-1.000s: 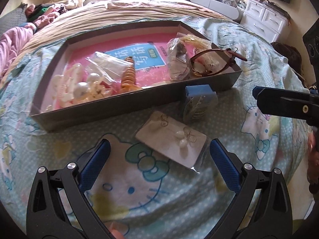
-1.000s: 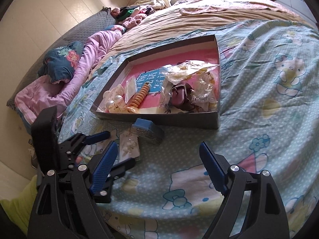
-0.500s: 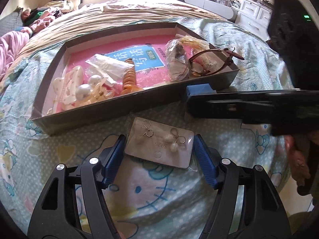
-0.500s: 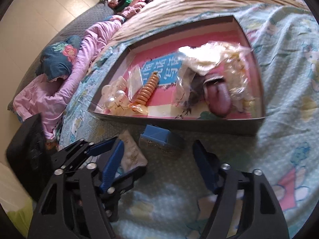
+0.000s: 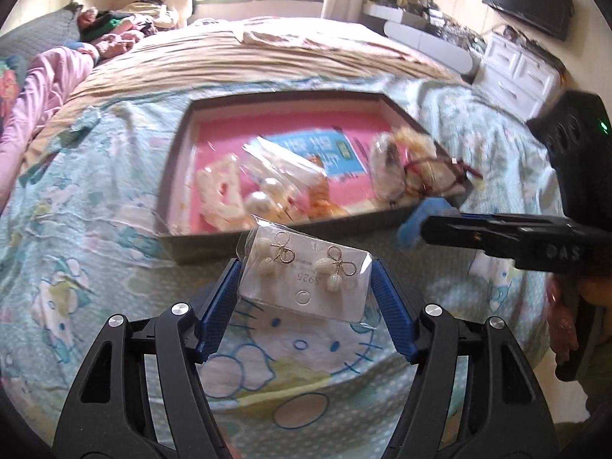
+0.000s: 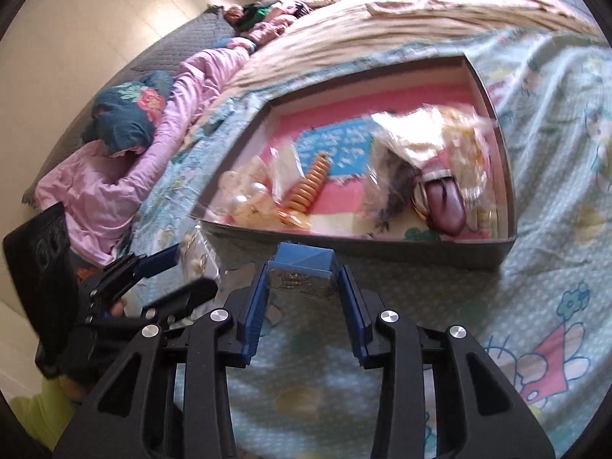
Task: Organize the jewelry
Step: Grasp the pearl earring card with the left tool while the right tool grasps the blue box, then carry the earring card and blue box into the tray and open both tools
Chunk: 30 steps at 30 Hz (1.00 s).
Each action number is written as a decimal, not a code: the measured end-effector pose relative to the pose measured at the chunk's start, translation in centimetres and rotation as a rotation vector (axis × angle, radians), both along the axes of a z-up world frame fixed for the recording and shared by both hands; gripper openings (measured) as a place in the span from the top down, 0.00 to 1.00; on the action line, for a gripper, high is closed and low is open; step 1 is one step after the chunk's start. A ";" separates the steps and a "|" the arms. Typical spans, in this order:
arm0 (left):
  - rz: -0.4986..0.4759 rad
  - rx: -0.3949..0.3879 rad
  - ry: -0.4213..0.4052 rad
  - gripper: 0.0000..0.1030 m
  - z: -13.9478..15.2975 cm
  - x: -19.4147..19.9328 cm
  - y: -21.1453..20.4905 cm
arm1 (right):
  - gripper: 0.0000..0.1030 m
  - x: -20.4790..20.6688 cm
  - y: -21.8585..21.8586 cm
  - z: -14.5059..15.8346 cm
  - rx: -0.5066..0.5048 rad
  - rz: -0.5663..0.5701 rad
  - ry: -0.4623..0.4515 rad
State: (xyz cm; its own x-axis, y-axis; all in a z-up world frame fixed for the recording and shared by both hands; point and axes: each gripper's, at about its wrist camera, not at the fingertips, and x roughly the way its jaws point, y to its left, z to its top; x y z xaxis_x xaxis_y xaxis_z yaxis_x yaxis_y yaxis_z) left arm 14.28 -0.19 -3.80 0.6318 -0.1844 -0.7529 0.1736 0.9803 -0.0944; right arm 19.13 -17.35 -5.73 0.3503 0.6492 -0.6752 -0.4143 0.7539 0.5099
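Your left gripper (image 5: pixel 304 287) is clamped on the earring card (image 5: pixel 306 281), right gripper (image 6: pixel 300 287) on the blue box (image 6: pixel 300 267); tray (image 5: pixel 267 235) lies just above both, mid-frame.

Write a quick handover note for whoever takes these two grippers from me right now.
Left gripper: shut on the earring card, a bagged card with two pearl bow earrings, held just in front of the tray.
Right gripper: shut on the small blue box, also just short of the tray's near wall.
Already in the tray: pearl hair clips, an orange spiral hair tie, bagged pieces on the right side.
Left to do: probably set the card and the box into the tray.
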 end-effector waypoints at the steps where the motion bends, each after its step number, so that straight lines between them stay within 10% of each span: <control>1: 0.009 -0.004 -0.008 0.41 0.3 0.0 0.3 | 0.66 -0.2 0.0 0.7 0.004 0.008 -0.018; 30: 0.128 0.015 -0.044 0.41 1.7 4.2 3.4 | 0.66 4.0 1.5 5.8 0.001 -0.010 -0.183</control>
State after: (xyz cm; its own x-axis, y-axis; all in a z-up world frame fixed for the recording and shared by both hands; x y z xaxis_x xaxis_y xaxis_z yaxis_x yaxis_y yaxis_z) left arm 18.43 3.23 -2.14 0.6817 -0.0889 -0.7262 0.0503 0.9959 -0.0747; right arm 23.17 -15.81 0.11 0.4737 0.6457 -0.5989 -0.4928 0.7580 0.4273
